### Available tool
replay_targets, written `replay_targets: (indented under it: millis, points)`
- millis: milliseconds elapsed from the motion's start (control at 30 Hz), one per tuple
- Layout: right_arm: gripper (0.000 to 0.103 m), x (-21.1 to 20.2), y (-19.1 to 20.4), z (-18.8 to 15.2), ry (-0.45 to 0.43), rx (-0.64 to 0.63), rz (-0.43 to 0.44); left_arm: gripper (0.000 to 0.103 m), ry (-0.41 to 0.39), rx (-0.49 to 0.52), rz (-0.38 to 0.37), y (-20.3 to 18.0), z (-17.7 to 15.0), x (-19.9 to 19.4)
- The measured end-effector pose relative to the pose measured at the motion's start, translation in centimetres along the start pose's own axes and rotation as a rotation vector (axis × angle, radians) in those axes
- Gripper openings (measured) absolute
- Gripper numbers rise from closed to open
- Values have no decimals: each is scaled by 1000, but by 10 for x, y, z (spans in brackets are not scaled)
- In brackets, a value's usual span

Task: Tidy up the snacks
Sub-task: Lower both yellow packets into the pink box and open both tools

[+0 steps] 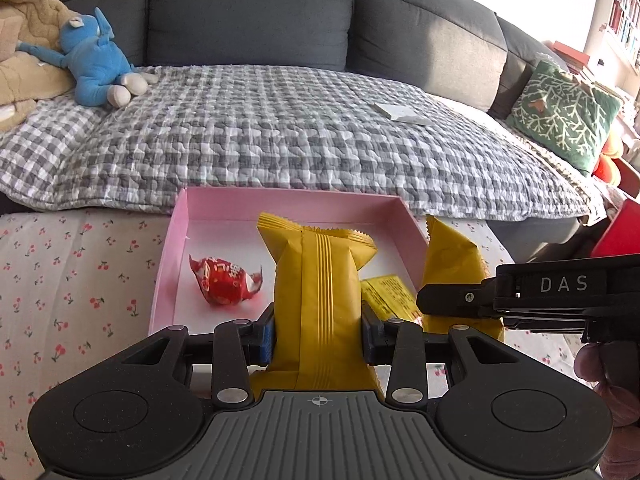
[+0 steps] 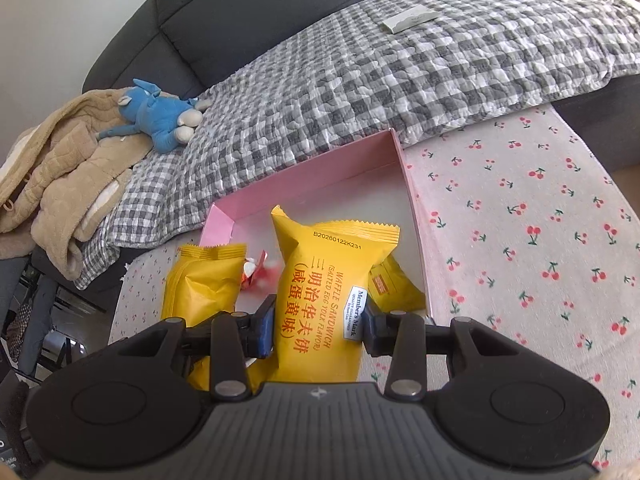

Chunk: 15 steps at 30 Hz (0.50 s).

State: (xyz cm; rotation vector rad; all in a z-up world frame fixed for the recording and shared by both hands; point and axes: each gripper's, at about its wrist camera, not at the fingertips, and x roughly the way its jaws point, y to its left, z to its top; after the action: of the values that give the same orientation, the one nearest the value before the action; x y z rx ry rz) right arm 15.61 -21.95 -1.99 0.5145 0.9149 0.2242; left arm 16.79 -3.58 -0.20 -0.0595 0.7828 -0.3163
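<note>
Step in hand, by the look of it: two yellow waffle sandwich packs being carried to the pink box [image 1: 182,236]. Left gripper [image 1: 318,330] is pinched on one pack [image 1: 316,280], lower centre of frame; right gripper [image 2: 318,330] is pinched on the other [image 2: 324,292]. Next: lowering inside the walls, beside the red candy [image 1: 224,282], then release. Cherry-print cloth [image 2: 520,240] underneath; gingham quilt [image 1: 280,128] and dark sofa [image 1: 248,12] at top.

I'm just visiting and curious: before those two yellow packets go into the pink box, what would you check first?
1. Left gripper clamped on its yellow packet: ok.
2. Right gripper clamped on the waffle sandwich packet: ok.
3. Pink box open on top: ok.
4. Free floor inside beside the red candy and small yellow packet: ok.
5. Packets clear of each other: ok.
6. Packets uncrushed: cannot tell.
</note>
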Motion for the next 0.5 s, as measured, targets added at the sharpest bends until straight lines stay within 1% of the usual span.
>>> replay_targets:
  millis: [267,367,500]
  points:
    - [38,35,-7,34,-27,38,20,37,-23,-9,76,10,24,45]
    - [38,45,-8,41,-32,39,9,37,-27,-7,111,13,29,59]
    - [38,56,-10,46,-42,37,6,37,-24,-2,140,16,34,73]
